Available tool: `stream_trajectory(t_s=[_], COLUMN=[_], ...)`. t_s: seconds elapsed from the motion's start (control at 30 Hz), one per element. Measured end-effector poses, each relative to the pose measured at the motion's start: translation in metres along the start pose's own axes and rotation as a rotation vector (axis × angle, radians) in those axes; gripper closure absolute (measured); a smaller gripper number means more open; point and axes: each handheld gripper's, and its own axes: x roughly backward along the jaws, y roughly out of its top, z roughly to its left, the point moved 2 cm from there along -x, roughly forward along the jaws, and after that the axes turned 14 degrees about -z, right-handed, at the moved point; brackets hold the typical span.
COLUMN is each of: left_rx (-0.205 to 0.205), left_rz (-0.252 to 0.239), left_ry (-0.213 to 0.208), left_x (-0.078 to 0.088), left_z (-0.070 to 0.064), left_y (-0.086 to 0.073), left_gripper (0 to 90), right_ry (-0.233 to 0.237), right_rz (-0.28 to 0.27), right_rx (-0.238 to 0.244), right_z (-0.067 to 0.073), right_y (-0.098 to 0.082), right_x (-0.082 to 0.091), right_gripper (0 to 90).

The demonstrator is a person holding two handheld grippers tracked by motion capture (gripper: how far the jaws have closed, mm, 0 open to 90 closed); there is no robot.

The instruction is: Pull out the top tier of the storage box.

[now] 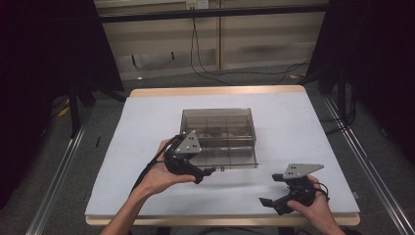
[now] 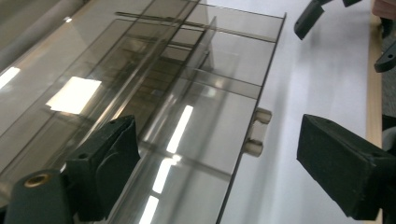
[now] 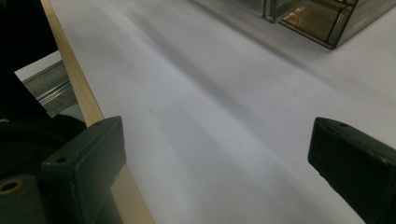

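Smoky clear plastic box near the middle of the bench, split by thin inner walls into compartments, small dark bits in the middle row too blurred to name. Shallow drawer of the same plastic pulled out at the near side, with a small stubby knob on its front edge. Bench top covered in a matte white sheet, pale wooden rim along the edges. Beyond the bench, grey floor with loose black cables, dark curtains and metal rails at both sides.

Left gripper just beside the drawer's front, held in the left hand with the forearm coming up from the bottom edge, grey three-cornered plate on top. Jaws wide apart, black and blocky with flat pads, one over the drawer's clear plastic and the other over the white sheet, knob in the gap between them and touching neither pad. Nothing gripped.

Right gripper well apart from the box, low near the bench's near right corner, resting in the right hand. Jaws wide, only bare white sheet and wooden rim between them, box corner far off ahead.
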Motion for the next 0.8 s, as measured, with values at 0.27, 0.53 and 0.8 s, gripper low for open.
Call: stream_trajectory(t_s=[0.27, 0.53, 0.8], left_rx=[0.036, 0.084, 0.105], left_rz=[-0.036, -0.075, -0.057], left_ry=[0.073, 0.163, 0.213], left_x=[0.018, 0.037, 0.055], left_z=[0.005, 0.005, 0.001], left_y=[-0.006, -0.02, -0.039], left_gripper=[5.8, 3.9, 3.9], right_ry=[0.0, -0.001, -0.003], right_rz=[0.001, 0.001, 0.001], right_rx=[-0.001, -0.003, -0.002], right_z=[0.0, 0.0, 0.0], right_y=[0.0, 0.0, 0.0], right_x=[0.0, 0.001, 0.001], right_gripper=[4.2, 4.1, 4.2])
